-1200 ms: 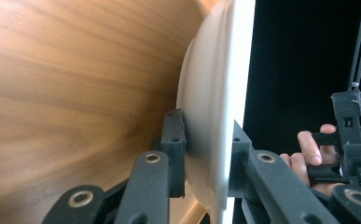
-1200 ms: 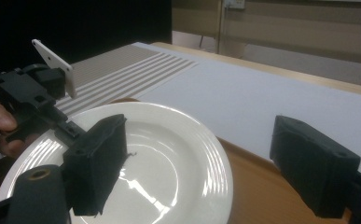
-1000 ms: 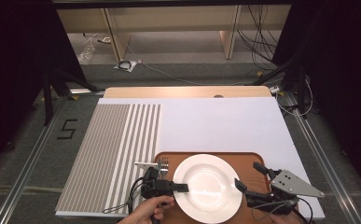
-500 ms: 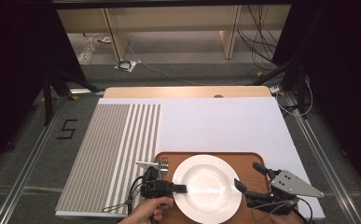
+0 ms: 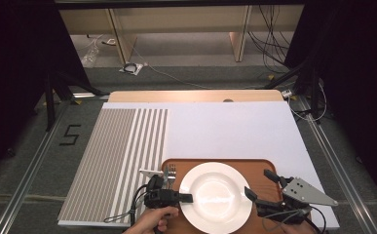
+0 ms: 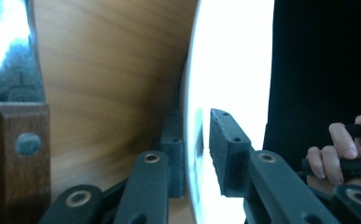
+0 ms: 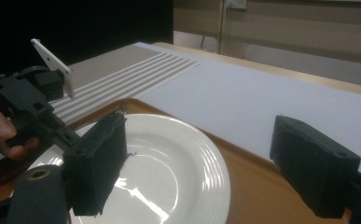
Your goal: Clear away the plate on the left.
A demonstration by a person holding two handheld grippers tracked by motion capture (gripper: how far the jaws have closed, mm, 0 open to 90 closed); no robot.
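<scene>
A white plate (image 5: 215, 196) lies on a brown wooden tray (image 5: 254, 167) at the table's near edge. My left gripper (image 5: 186, 198) reaches in from the left with the plate's rim (image 6: 193, 140) between its pads. Its jaws have just been opening, and a thin gap shows beside the upper pad (image 6: 229, 154). My right gripper (image 5: 261, 185) sits at the plate's right side, wide open, one pad (image 7: 99, 163) over the plate's edge and the other over the tray (image 7: 262, 186). Nothing is between its jaws. The left gripper (image 7: 33, 112) also appears in the right gripper view, across the plate (image 7: 169, 158).
A fork (image 5: 170, 171) lies on the tray left of the plate. A wooden-handled knife (image 6: 15, 154) rests on the tray (image 6: 113, 84) beside my left jaws. A white sheet (image 5: 225, 131) covers the table, with a striped mat (image 5: 113, 156) at the left.
</scene>
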